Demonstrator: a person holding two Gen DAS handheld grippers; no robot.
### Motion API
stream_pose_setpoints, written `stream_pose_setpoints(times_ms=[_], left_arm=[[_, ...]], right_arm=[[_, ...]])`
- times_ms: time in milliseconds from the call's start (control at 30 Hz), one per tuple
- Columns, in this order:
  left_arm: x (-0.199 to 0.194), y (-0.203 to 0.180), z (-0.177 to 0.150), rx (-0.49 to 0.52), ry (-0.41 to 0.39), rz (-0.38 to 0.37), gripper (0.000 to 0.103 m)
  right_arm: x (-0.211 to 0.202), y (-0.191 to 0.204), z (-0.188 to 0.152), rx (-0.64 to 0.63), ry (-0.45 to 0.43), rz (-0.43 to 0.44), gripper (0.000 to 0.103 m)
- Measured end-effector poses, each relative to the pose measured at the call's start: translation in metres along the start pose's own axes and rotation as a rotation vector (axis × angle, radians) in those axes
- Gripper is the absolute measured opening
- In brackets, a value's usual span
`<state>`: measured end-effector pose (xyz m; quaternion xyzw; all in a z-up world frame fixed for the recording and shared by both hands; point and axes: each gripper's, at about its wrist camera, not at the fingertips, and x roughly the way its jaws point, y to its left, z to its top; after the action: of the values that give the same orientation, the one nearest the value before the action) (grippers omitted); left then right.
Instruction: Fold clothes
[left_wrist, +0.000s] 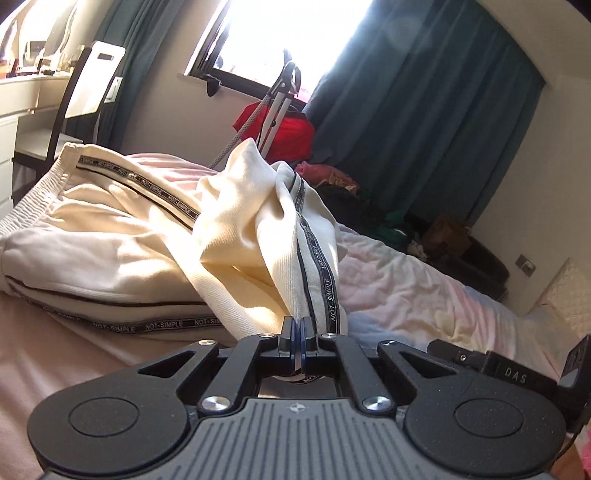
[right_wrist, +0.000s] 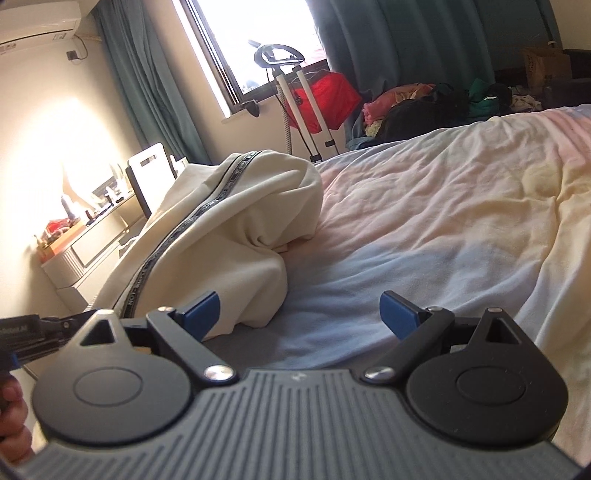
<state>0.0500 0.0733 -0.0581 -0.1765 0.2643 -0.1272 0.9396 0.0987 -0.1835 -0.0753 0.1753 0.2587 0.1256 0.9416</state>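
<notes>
While the left hand-held gripper (left_wrist: 299, 332) pinches the cream trousers (left_wrist: 258, 229) on the bed (right_wrist: 424, 206), the right hand-held gripper (right_wrist: 299, 314) gapes wide beside them.

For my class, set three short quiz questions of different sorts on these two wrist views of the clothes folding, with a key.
1. True or false: the left hand-held gripper is shut on the cream trousers.
2. Multiple choice: the right hand-held gripper is A) shut on a sock, B) open over the bedsheet, C) holding a hanger.
3. Fill in: the tape along the trousers' side seam reads NOT-____.

Key: 1 true; 2 B; 3 SIMPLE.
</notes>
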Motion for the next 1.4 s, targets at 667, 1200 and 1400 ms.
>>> stream_pose_setpoints(times_ms=[667, 1200, 1400], left_arm=[[0.05, 0.075, -0.025, -0.211, 0.066, -0.162, 0.002], [0.032, 0.027, -0.033, -0.048, 0.011, -0.187, 0.002], [0.023, -0.001, -0.044, 0.071, 0.031, -0.152, 0.002]], right_arm=[[0.293, 0.096, 0.174, -0.033, 0.228, -0.141, 0.068], [0.143, 0.014, 0.183, 0.034, 0.046, -0.289, 0.011], [0.029, -0.057, 0.123, 0.247, 0.006, -0.297, 0.011]])
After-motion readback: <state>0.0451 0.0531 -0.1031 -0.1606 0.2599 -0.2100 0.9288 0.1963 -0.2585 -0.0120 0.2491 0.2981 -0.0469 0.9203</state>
